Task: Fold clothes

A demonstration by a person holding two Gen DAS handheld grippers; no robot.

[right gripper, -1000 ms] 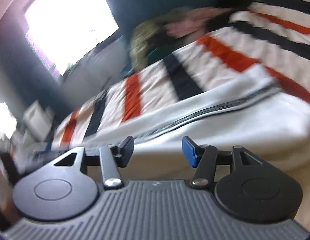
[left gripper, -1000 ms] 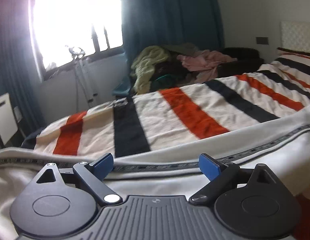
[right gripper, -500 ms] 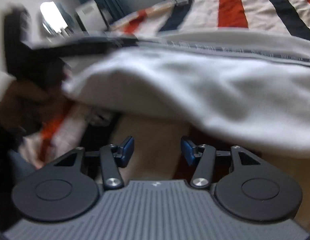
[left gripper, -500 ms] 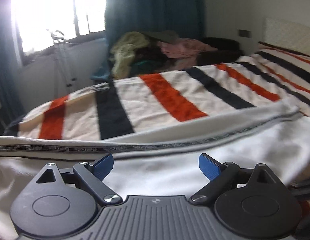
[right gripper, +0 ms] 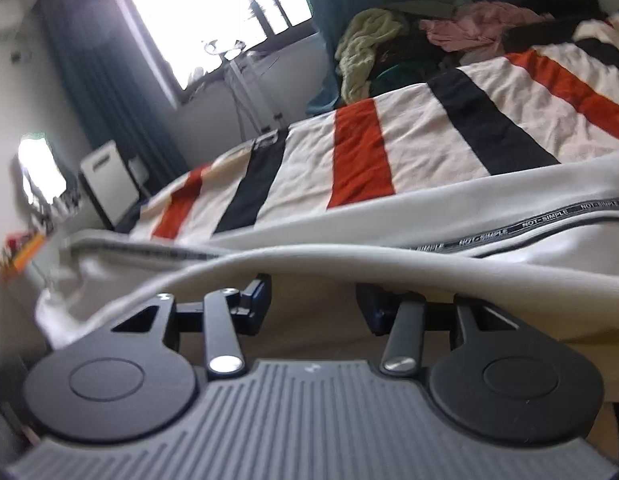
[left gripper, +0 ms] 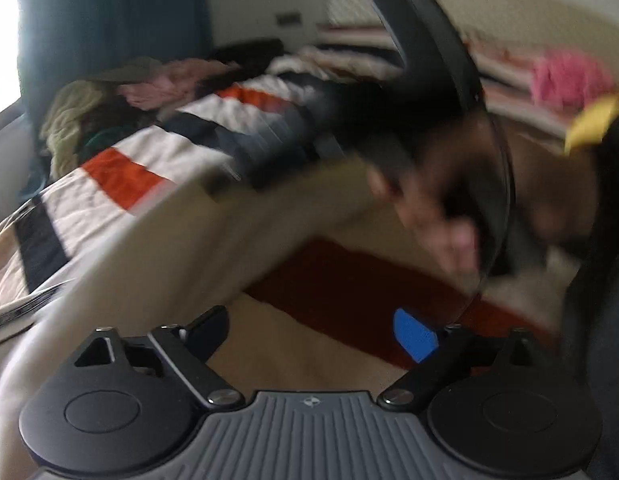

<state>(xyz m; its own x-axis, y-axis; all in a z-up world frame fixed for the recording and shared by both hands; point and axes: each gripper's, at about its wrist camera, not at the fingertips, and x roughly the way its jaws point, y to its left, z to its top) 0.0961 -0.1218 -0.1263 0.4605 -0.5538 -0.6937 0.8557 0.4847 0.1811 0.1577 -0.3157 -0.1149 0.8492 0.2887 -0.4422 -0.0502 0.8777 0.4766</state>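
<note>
Draping right claw (right gripper: pixel 314 300) — white garment (right gripper: pixel 509 248).

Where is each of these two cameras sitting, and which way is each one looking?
Left wrist view: sits on the left gripper, looking along its fingers, jaws closing on nothing, across the striped bedspread; a blurred hand holding the other gripper shows.
Right wrist view: sits on the right gripper, fingertips tucked under the edge of the white garment, facing the window; no body part shows.
Shared: bedspread, white garment, clothes pile.
</note>
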